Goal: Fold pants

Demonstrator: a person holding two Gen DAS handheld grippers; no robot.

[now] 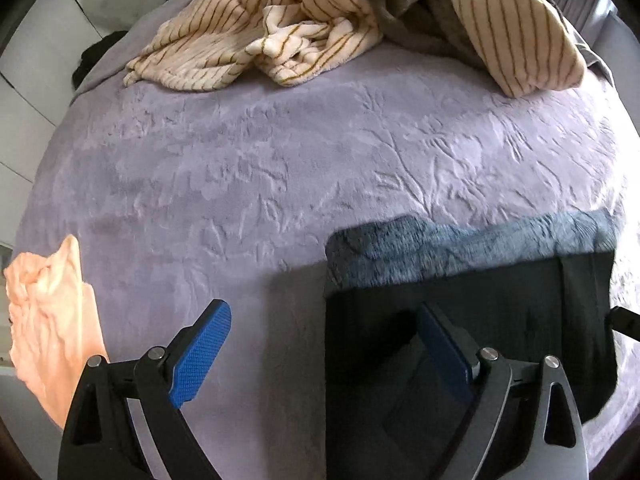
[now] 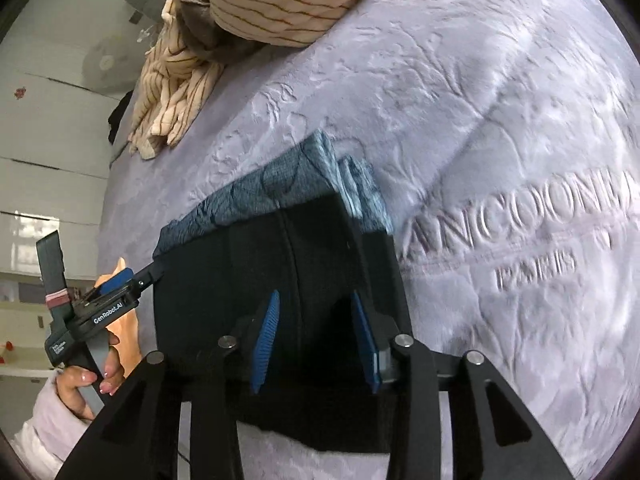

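Below the left gripper (image 1: pixel 324 344) the jaws stand wide apart, one pad over bare purple blanket (image 1: pixel 280 168), the other over the folded dark pants (image 1: pixel 480 304), gripping nothing. From the right wrist, the right gripper (image 2: pixel 314 340) hangs part-open above the pants (image 2: pixel 280 280), pads clear. The fold looks finished; next comes withdrawing or smoothing.

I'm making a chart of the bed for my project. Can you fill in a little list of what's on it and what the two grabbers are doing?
pants: black pants, folded, fuzzy blue-grey lining showing along the far edge
surface: lilac embossed blanket
far end: cream striped fabric, rumpled
near left edge: peach cloth
left gripper: open, nothing between the jaws
right gripper: partly open above the pants, not pinching them
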